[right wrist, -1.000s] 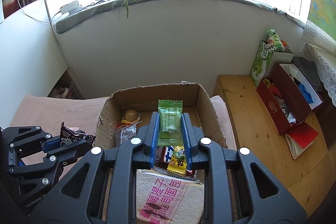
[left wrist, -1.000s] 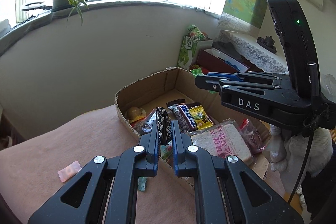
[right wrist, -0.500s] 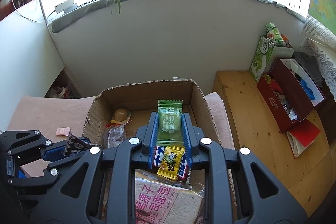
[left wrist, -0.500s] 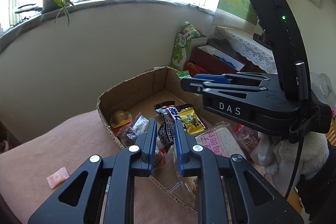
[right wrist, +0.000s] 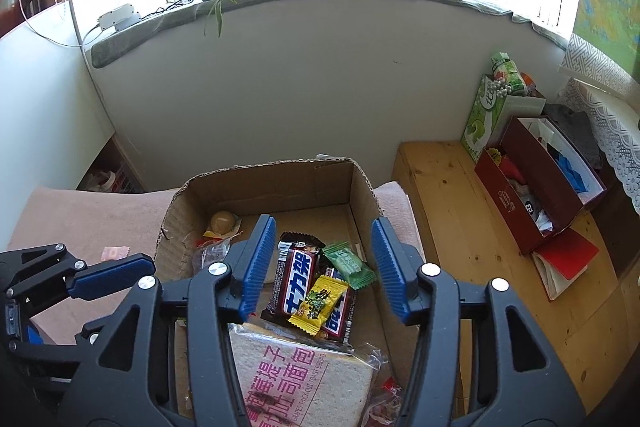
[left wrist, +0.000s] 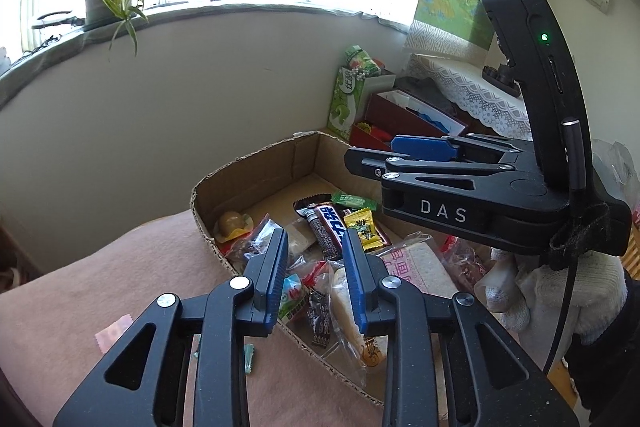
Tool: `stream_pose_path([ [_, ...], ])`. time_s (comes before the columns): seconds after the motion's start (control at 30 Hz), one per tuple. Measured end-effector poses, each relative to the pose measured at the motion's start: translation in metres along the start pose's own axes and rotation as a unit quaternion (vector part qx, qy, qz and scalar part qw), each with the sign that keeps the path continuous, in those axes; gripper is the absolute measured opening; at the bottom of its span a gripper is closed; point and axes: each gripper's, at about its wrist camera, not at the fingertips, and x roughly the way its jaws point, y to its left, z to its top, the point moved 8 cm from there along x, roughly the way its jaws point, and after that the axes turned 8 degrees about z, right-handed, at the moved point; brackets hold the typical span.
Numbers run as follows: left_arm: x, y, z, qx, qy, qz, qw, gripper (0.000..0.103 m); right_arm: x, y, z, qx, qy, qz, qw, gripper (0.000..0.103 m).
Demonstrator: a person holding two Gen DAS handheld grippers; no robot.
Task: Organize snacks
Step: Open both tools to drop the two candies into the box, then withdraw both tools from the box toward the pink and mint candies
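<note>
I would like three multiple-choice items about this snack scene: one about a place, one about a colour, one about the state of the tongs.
1. Where does the green candy packet lie?
A. in the cardboard box
B. on the pink cloth
C. in the right tongs

2. The packet atop the chocolate bars is:
A. white
B. yellow
C. purple

3. The left tongs are:
A. shut on a bar
B. out of view
C. open, holding nothing

Answers: 1 A, it rests on the box floor. 2 B, the yellow packet overlaps both bars. 3 C, the fingers stand apart.
</note>
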Motion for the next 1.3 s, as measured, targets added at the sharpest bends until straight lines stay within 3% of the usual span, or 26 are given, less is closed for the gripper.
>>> stream_pose_path([
  [0.1, -0.004, 0.001, -0.001, 0.0, -0.003, 0.001, 1.0, 0.027, -0.006, 0.001, 0.001, 0.002, -0.007, -0.003, 1.0, 0.065],
  [0.57, -0.037, 0.043, -0.01, -0.032, -0.017, 0.027, 0.999, 0.027, -0.042, 0.027, -0.009, 0.005, -0.028, 0.008, 1.0, 0.065],
  [0.63, -0.042, 0.058, -0.013, -0.043, -0.02, 0.035, 0.9983, 0.033, -0.048, 0.036, -0.013, 0.009, -0.031, 0.015, 0.999, 0.065],
  [0.8, -0.053, 0.096, -0.021, -0.069, -0.021, 0.055, 0.9959, 0.033, -0.065, 0.07, -0.026, -0.006, -0.046, 0.037, 0.998, 0.066],
  [0.97, -0.057, 0.128, -0.032, -0.092, -0.015, 0.066, 0.9934, 0.033, -0.066, 0.118, -0.047, -0.026, -0.035, 0.086, 0.995, 0.066],
  [1.1, -0.056, 0.147, -0.045, -0.104, -0.003, 0.069, 0.9922, 0.033, -0.056, 0.155, -0.069, -0.037, -0.02, 0.122, 0.992, 0.066],
  [1.3, -0.047, 0.166, -0.059, -0.111, 0.017, 0.061, 0.9918, 0.033, -0.022, 0.183, -0.096, -0.018, 0.008, 0.138, 0.99, 0.066],
])
